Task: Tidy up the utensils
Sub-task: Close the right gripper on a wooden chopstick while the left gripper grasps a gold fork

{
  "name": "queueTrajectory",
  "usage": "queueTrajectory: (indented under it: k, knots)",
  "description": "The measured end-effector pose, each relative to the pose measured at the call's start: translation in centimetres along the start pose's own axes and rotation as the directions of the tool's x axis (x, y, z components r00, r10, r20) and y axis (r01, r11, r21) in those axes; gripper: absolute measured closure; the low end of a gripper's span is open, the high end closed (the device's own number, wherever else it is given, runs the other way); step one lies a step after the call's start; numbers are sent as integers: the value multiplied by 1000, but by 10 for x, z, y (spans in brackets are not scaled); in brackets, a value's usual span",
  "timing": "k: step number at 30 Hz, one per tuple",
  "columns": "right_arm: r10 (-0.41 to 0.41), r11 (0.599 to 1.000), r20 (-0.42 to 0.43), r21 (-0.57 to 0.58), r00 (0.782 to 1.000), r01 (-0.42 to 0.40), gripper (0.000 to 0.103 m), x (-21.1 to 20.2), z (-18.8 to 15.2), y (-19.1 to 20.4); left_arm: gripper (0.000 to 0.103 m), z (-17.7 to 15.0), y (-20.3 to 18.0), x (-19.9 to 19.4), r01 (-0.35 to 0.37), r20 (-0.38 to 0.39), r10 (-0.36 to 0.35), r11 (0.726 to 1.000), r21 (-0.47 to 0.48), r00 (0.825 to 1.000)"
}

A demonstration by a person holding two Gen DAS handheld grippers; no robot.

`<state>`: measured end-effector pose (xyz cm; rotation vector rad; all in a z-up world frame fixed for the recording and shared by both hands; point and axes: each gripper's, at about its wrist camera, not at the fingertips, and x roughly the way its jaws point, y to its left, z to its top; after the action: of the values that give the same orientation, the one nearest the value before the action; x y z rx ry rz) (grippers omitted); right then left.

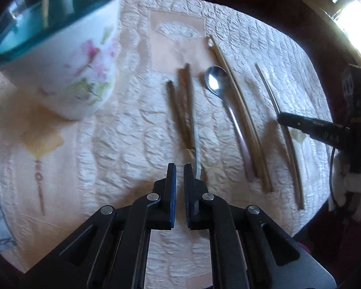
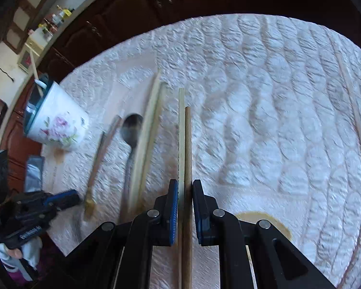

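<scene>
A flowered white mug (image 1: 67, 60) (image 2: 57, 125) with a teal inside stands at the left and holds a white utensil and a stick. On the quilted cloth lie dark brown sticks (image 1: 184, 101) (image 2: 101, 156), a metal spoon (image 1: 214, 79) (image 2: 131, 130) and a pale chopstick pair (image 1: 238, 110) (image 2: 149, 125). My left gripper (image 1: 179, 175) (image 2: 67, 198) is shut just left of the brown sticks' near end, with nothing seen between its pads. My right gripper (image 2: 185, 187) (image 1: 282, 119) is shut on two chopsticks side by side, one brown (image 2: 187, 144), one pale (image 2: 181, 125).
The white quilted cloth (image 2: 264, 96) covers a round table with dark wooden cabinets (image 2: 132, 7) behind. A brown ring stain (image 2: 280, 224) lies near my right gripper. A yellowish patch (image 1: 41, 139) sits below the mug. A gloved hand (image 1: 356, 183) holds the right gripper.
</scene>
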<state>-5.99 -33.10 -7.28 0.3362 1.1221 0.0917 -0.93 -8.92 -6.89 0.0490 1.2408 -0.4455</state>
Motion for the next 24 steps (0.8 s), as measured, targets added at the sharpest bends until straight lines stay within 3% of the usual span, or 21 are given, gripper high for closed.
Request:
queueTrajectory:
  k: [3, 5, 7, 9, 17, 24]
  knots:
    - [-71, 997, 4, 12, 997, 71, 92, 0, -2, -6, 98, 9, 3, 1, 0, 17, 0, 1000, -24, 1000]
    - [-76, 997, 13, 27, 997, 76, 91, -1, 0, -8, 97, 18, 0, 1, 1, 31, 0, 1000, -24, 1000]
    - [-70, 997, 27, 33, 997, 69, 80, -4, 4, -11, 95, 23, -3, 1, 5, 43, -5, 1000, -18, 999]
    - [-61, 998, 38, 29, 997, 60, 76, -6, 5, -10, 92, 33, -13, 5, 3, 56, -3, 1000, -7, 998]
    - [-40, 999, 57, 20, 998, 38, 76, -2, 29, -7, 89, 67, -33, 30, -102, 73, 99, 994, 38, 992]
    - [-57, 998, 24, -3, 998, 57, 86, 18, 45, -4, 89, 87, -37, 53, -151, 41, 149, 986, 68, 988]
